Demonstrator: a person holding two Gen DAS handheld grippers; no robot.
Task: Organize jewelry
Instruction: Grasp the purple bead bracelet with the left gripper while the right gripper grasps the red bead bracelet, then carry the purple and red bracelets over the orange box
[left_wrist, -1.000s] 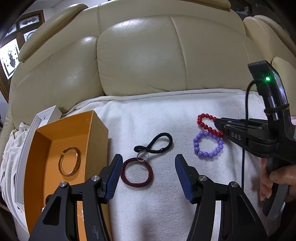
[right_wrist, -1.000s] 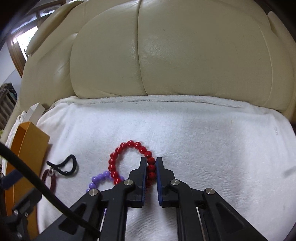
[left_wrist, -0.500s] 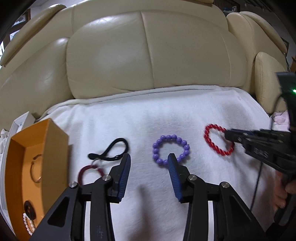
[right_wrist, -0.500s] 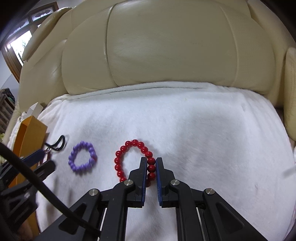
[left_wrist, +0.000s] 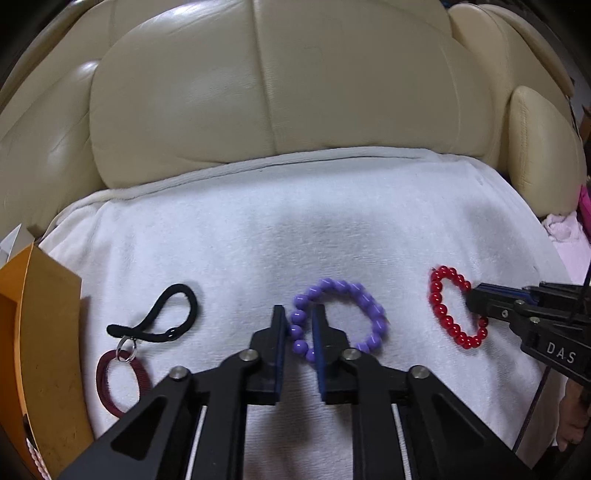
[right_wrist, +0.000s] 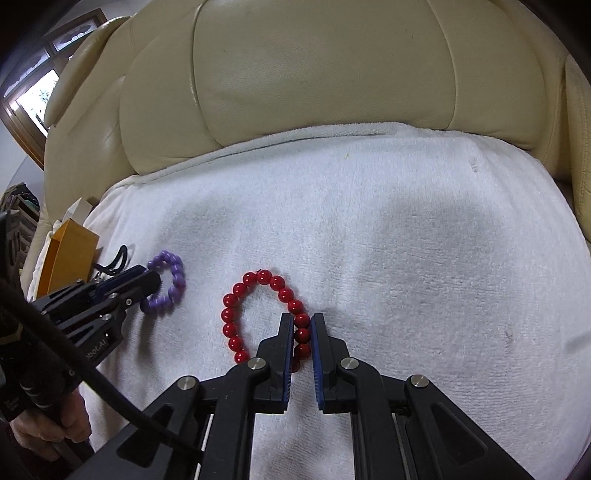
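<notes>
My left gripper (left_wrist: 298, 314) is shut on the left side of a purple bead bracelet (left_wrist: 365, 302) that lies on the white towel (left_wrist: 332, 229); it also shows in the right wrist view (right_wrist: 173, 280). My right gripper (right_wrist: 303, 321) is shut on the right side of a red bead bracelet (right_wrist: 236, 295), also on the towel, seen too in the left wrist view (left_wrist: 443, 317). A black hair tie (left_wrist: 173, 310) with a small ring and a dark red hair band (left_wrist: 110, 384) lie to the left.
An orange box (left_wrist: 40, 332) stands at the towel's left edge, also in the right wrist view (right_wrist: 70, 254). The cream leather sofa back (left_wrist: 295, 92) rises behind. A pink cloth (left_wrist: 569, 236) lies at the far right.
My left gripper has moved right from the hair bands to the purple bracelet and closed on its left side. My right gripper has pulled the red bracelet away to the right, still shut on it.
</notes>
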